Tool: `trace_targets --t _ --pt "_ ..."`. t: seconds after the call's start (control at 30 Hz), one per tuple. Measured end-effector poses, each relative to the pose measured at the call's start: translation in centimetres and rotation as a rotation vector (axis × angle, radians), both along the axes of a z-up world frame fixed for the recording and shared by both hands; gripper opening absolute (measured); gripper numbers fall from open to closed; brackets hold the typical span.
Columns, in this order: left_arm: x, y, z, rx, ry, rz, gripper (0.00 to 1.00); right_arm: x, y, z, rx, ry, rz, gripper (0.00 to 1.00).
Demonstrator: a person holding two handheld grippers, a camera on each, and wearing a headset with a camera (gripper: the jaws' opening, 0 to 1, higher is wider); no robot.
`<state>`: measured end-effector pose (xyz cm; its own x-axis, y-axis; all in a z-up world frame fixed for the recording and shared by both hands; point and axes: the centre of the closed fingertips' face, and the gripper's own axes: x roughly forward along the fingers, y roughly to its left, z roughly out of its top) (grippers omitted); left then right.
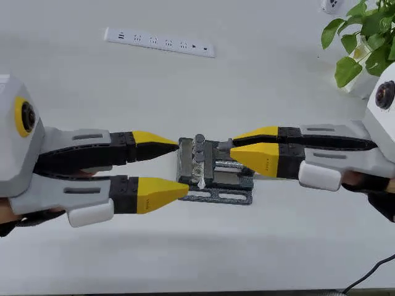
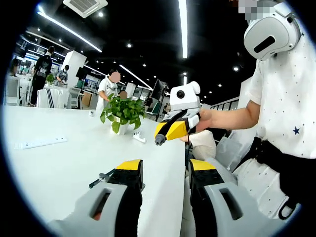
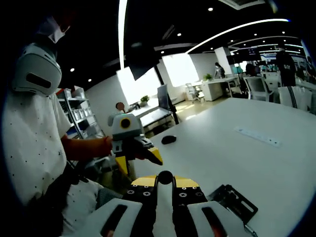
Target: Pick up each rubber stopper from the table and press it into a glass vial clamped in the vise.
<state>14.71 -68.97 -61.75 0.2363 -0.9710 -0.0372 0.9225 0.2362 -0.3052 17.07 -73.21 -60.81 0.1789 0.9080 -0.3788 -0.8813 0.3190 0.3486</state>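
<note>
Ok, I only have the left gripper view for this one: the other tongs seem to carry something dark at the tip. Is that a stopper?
Observer: Yes. In the right gripper view a round dark stopper sits pinched between the tips of the right tongs.
Operator: Where's the vise?
Observer: The head view has the vise between the left tongs and the right ones, with glass vials clamped in it.
Operator: Any plugged already?
Observer: At the vise's far end a grey seated stopper appears pressed in.
</note>
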Motion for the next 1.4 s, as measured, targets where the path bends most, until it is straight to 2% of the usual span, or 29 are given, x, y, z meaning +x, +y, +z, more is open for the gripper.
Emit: trace_targets --t 0.07,0.13,0.27,0.37,0.43,0.5,0.67,0.73,0.87,0.93,1.0,1.1,1.2,1.4 --pt "0.2 0.1 -1.0 0.041 -0.007 0.012 0.39 0.6 0.0 -0.8 -0.032 0.007 -0.007 0.05" --pt "0.5 0.3 -2.1 0.087 -0.019 0.027 0.44 1.1 0.0 -1.8 -0.097 -0.004 -0.01 0.06" --pt "0.8 0.4 -3.8 0.141 -0.03 0.043 0.56 1.9 0.1 -3.4 -0.194 -0.019 0.01 0.06" --pt "0.9 0.5 -4.9 0.181 -0.04 0.047 0.63 2.4 0.3 -4.2 -0.239 -0.019 0.021 0.06" --pt "1.0 0.6 -5.7 0.209 -0.05 0.056 0.68 2.8 0.1 -5.0 -0.308 -0.036 0.036 0.06" --pt "1.0 0.6 -6.1 0.216 -0.051 0.056 0.72 3.0 0.2 -5.6 -0.349 -0.051 0.056 0.06" --pt "1.2 0.8 -7.7 0.265 -0.09 0.067 0.83 3.6 0.5 -7.8 -0.464 -0.076 0.116 0.06" --pt "1.0 0.9 -8.3 0.28 -0.075 0.056 0.85 3.8 0.5 -8.5 -0.5 -0.082 0.13 0.06" --pt "0.8 1.2 -9.7 0.321 -0.094 0.049 0.9 4.1 0.4 -10.1 -0.604 -0.114 0.174 0.06" --pt "0.7 1.4 -10.3 0.342 -0.102 0.045 0.92 4.5 0.4 -11.1 -0.626 -0.118 0.192 0.06" --pt "0.6 1.5 -10.7 0.353 -0.111 0.04 0.93 4.6 0.5 -11.6 -0.643 -0.122 0.204 0.06" --pt "0.8 1.7 -10.9 0.347 -0.106 0.048 0.96 4.8 0.4 -12.8 -0.701 -0.143 0.236 0.06" --pt "0.8 1.7 -11.0 0.349 -0.108 0.049 0.97 4.9 0.4 -13.7 -0.73 -0.149 0.252 0.06" --pt "0.8 1.6 -11.3 0.351 -0.113 0.046 0.98 5.1 0.2 -14.9 -0.802 -0.175 0.295 0.06"
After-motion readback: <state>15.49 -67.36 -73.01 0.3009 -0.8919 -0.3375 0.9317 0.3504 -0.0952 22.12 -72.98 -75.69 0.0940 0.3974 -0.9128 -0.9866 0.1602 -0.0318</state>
